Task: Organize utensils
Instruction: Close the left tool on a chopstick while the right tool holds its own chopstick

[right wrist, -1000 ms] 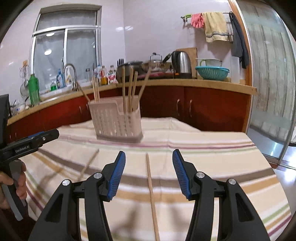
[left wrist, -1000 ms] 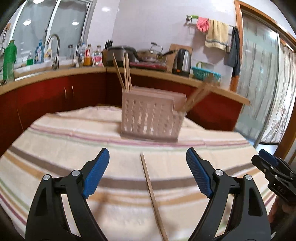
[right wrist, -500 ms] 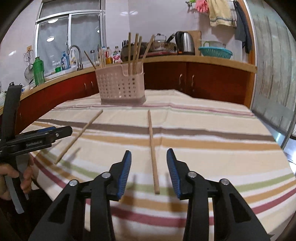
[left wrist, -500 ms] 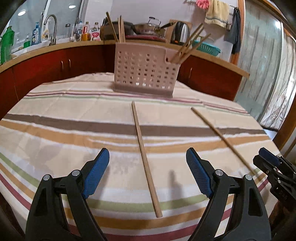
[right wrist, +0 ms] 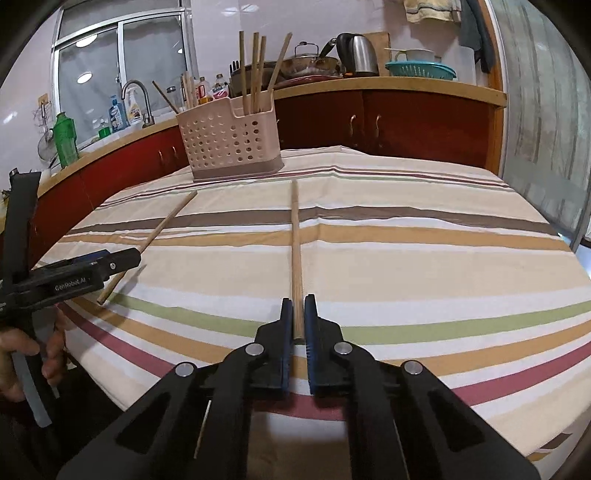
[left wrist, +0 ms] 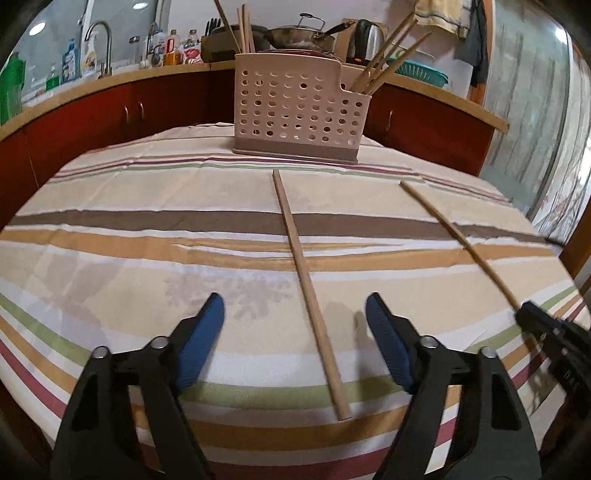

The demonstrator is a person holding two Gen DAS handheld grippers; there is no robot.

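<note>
The left tool (left wrist: 294,325) has just been closing but stands wide, with a long wooden chopstick (left wrist: 306,284) between its blue pads, untouched. The right tool (right wrist: 298,310) has just closed on another wooden chopstick (right wrist: 295,243) lying on the striped tabletop (right wrist: 406,258). Beyond both stands the beige perforated plastic holder (right wrist: 231,142).

A table under a cream cloth with brown, orange, green and red stripes (right wrist: 406,236) stands before dark red base cabinets (right wrist: 417,125) with a light wooden countertop (right wrist: 424,86), a metal-framed window (right wrist: 118,62) above a chrome tap (right wrist: 136,96), and pale walls (right wrist: 314,18).
</note>
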